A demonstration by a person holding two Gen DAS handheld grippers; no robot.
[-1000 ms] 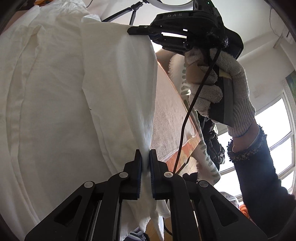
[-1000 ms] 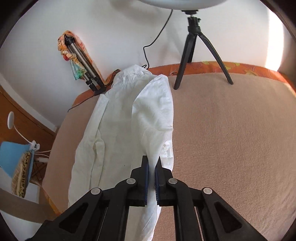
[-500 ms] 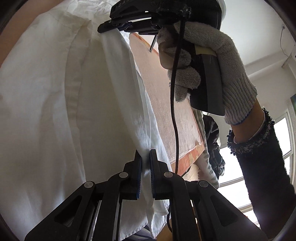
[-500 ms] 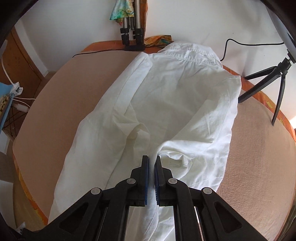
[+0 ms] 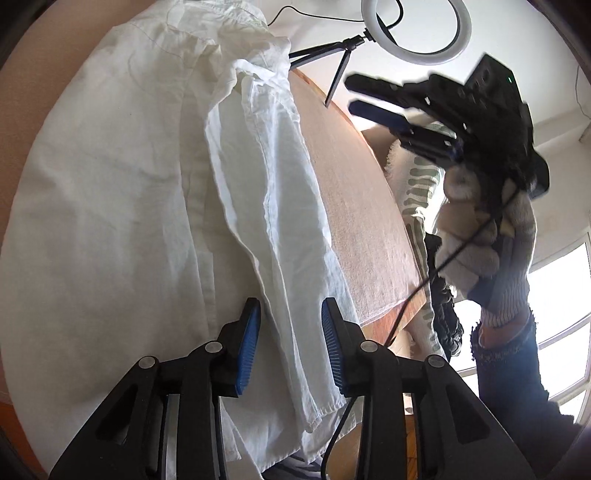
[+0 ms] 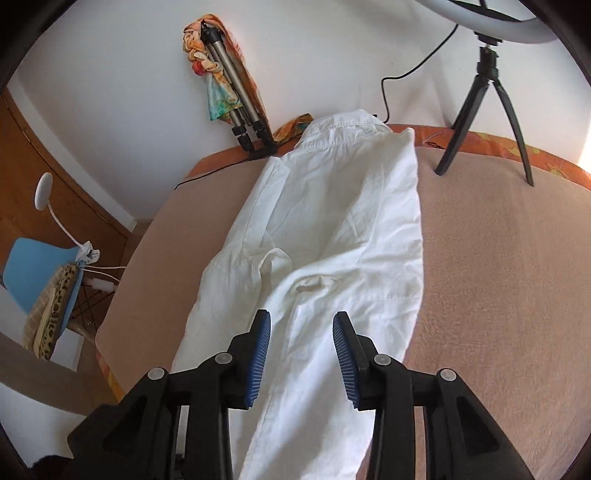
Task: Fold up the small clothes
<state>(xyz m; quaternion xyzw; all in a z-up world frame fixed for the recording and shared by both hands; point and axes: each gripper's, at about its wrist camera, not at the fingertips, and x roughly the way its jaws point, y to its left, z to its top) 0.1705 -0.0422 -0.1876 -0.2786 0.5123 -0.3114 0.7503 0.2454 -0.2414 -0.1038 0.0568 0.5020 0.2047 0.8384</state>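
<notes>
We have 1 side of the shirt (image 6: 332, 236) folded over; it lies long on the bed (image 6: 498, 277). Both grippers (image 5: 290, 332) (image 6: 301, 343) are opening, cloth loose between them. More folds are left.

What I can't make out from here

My right gripper (image 5: 373, 98) is smeared by motion at two o'clock in the left wrist view, and the gloved hand (image 5: 491, 254) carrying it is soft too, its sleeve cut off at four o'clock. The white shirt (image 6: 332, 236) runs under my gripper bodies and off the six o'clock edge in both views, so I can't see its hem. The ring light (image 6: 484, 18) is clipped at one o'clock in the right wrist view. The chair (image 6: 40, 273) at nine o'clock is partly cropped.
</notes>
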